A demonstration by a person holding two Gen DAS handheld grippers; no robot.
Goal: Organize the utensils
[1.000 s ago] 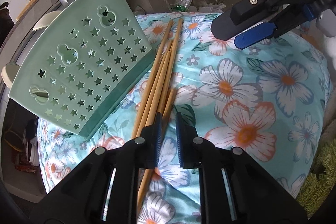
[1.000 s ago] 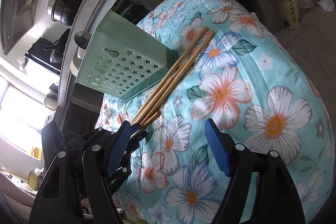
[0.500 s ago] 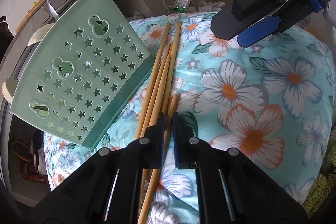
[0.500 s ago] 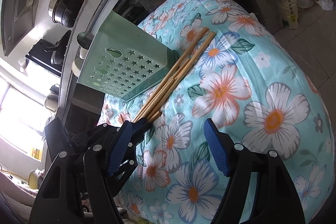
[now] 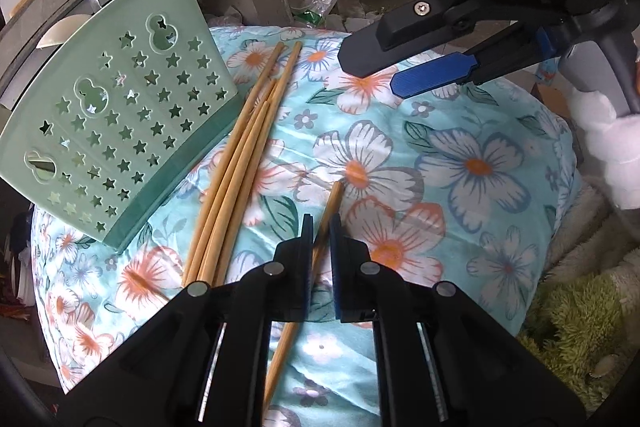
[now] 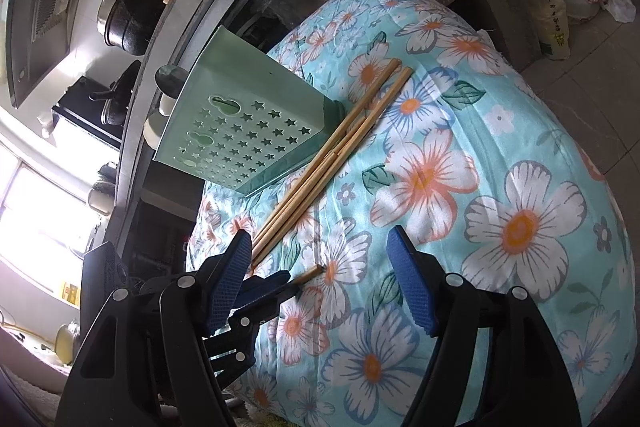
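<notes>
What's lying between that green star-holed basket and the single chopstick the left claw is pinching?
In the left wrist view, a bundle of chopsticks lies between the basket and the pinched chopstick.

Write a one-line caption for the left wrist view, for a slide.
Left hand-held gripper shut on one chopstick, apart from the chopstick bundle beside the green holder.

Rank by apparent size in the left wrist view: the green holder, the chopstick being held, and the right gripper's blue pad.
1. green holder
2. held chopstick, partly hidden by the left gripper
3. blue pad
</notes>
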